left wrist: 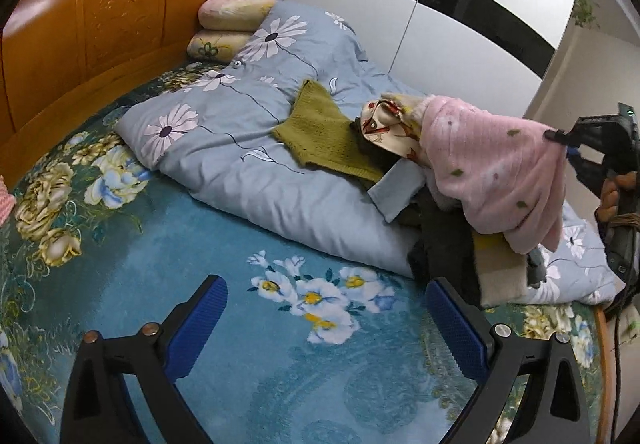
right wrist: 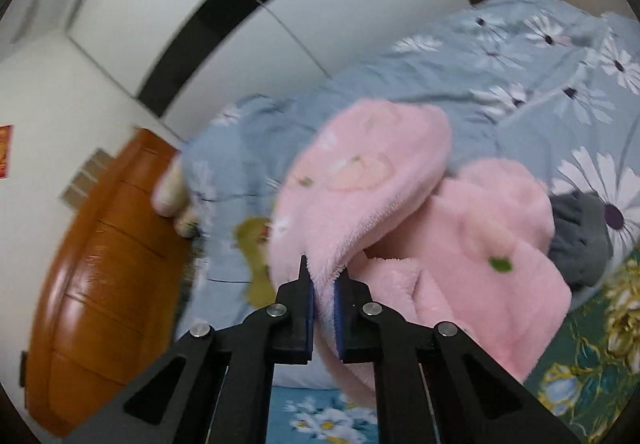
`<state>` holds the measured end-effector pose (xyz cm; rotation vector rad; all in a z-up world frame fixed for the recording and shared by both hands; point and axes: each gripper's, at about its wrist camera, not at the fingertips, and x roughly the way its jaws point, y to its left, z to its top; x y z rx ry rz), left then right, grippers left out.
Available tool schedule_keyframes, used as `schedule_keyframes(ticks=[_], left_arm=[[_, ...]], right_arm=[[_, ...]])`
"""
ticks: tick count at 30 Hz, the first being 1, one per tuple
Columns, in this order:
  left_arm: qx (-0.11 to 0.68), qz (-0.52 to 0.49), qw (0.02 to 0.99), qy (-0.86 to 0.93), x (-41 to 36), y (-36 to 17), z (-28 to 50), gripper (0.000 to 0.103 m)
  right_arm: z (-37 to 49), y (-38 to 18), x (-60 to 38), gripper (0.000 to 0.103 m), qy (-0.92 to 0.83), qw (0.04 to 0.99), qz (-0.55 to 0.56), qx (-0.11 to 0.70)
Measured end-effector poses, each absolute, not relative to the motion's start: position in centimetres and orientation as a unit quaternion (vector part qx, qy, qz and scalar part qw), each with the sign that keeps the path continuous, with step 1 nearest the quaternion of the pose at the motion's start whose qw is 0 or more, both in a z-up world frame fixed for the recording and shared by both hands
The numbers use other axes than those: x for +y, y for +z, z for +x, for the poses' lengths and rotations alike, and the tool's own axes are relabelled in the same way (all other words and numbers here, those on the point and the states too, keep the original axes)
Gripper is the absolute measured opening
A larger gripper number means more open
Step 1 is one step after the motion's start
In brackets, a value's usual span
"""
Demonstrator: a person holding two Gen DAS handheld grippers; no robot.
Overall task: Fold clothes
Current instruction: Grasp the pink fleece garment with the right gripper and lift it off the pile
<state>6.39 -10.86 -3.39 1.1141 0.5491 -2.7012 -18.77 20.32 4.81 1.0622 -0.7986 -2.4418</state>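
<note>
Right wrist view shows the right gripper (right wrist: 323, 284) clamped on the pink fleece garment's (right wrist: 400, 211) edge at frame centre, lifted off the unfolded clothes pile (left wrist: 440, 228), while the left gripper (left wrist: 326, 318) gapes empty at lower frame, folding barely begun.

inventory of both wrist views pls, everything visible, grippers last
pink fleece garment: 1, pink with small green marks, top of clothes pile, edge pinched
olive knit top: 1, olive green, flat on duvet
patterned cream garment: 1, cream and red, pile
dark garments: count unclear, black/grey, under pile
duvet: 1, light blue, daisy print, on bed
pillows: 2, pastel floral, stacked by headboard
bedsheet: 1, teal floral
headboard: 1, orange wood
wardrobe: 1, white, black band
left gripper: open, over sheet
right gripper: shut on pink fleece garment
</note>
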Motion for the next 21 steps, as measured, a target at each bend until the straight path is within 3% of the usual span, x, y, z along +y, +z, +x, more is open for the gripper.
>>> schedule_keyframes(ticks=[11, 21], left_arm=[[0.223, 0.358, 0.05, -0.905, -9.6, -1.3, 7.7, 0.101], [0.244, 0.365, 0.003, -0.898, -6.8, -1.7, 7.7, 0.101]], right_arm=[[-7.5, 15.7, 25.2, 0.008, -0.875, 0.323, 0.225, -0.282], [3.6, 20.0, 35.2, 0.008, -0.911, 0.274, 0.161, -0.263]])
